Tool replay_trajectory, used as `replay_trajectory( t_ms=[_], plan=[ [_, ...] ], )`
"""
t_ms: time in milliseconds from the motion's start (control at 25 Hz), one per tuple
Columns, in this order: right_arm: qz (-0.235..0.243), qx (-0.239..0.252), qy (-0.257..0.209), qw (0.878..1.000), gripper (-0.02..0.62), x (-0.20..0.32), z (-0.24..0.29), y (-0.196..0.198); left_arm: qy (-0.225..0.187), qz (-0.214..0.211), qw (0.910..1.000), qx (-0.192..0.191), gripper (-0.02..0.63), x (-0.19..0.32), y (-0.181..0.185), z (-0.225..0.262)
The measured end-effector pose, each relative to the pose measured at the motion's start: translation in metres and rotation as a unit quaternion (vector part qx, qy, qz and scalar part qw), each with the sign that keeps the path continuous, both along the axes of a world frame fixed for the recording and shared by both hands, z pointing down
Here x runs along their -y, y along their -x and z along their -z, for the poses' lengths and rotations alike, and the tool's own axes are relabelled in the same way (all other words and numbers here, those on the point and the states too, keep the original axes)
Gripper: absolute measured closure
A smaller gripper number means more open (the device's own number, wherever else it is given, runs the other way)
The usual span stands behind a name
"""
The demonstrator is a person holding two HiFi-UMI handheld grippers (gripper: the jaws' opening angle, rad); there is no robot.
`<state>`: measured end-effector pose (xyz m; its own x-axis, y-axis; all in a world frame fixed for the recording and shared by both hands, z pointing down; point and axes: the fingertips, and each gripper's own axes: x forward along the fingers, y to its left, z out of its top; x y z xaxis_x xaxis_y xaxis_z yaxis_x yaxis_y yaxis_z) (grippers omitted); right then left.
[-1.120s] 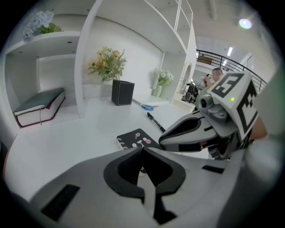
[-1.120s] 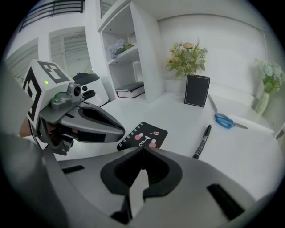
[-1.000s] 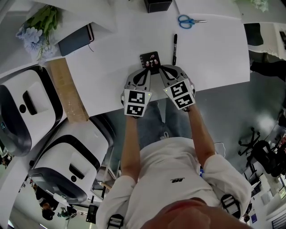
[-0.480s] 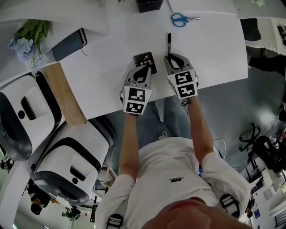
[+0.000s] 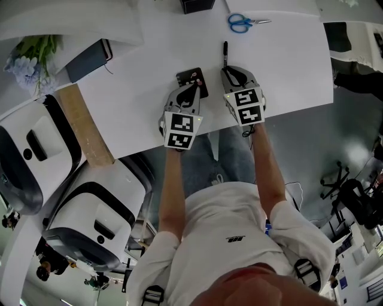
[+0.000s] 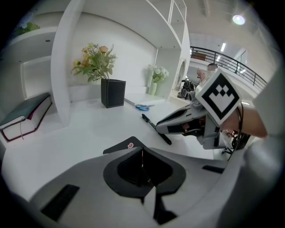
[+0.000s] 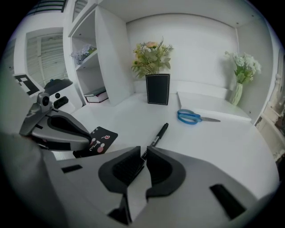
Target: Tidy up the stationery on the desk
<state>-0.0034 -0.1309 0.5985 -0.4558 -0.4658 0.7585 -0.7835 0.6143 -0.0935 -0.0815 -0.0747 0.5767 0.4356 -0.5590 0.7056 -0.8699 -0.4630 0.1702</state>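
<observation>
A black pen [image 5: 225, 54] lies on the white desk [image 5: 281, 66], pointing away from me. My right gripper [image 5: 231, 73] is at the pen's near end, and in the right gripper view that end [image 7: 152, 141] sits pinched between the nearly closed jaws of the gripper [image 7: 143, 156]. A black card with pink marks [image 5: 192, 79] lies to the pen's left. My left gripper [image 5: 192, 88] is shut with its tips over the card's near edge [image 6: 127, 146]. Blue-handled scissors [image 5: 242, 23] lie farther back.
A black square vase [image 5: 197, 5] stands at the back of the desk, and a dark book [image 5: 88, 58] lies in a shelf bay at left beside flowers [image 5: 33, 57]. A wooden plank [image 5: 84, 122] borders the desk's left end. White machines [image 5: 36, 161] stand below it.
Both grippers went from spread jaws to closed ones. The right one moved forward and right onto the pen's near end; the left one closed over the card.
</observation>
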Motion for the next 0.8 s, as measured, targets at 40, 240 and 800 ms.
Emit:
replay_trajectory(
  t_ms=[40,240,800],
  plan=[
    [0.000,0.002,0.000,1.000,0.565,-0.001,0.000,0.001,0.003,0.001,1.0000,0.001,0.606,0.000,0.001,-0.002],
    [0.019,0.009,0.000,1.000,0.568,-0.010,-0.001,0.010,0.011,0.007,0.9999,0.004,0.606,-0.001,0.004,-0.008],
    [0.071,0.041,0.018,0.996,0.571,-0.047,0.002,0.042,0.014,0.006,0.9999,-0.001,0.606,-0.003,0.008,-0.011]
  ],
)
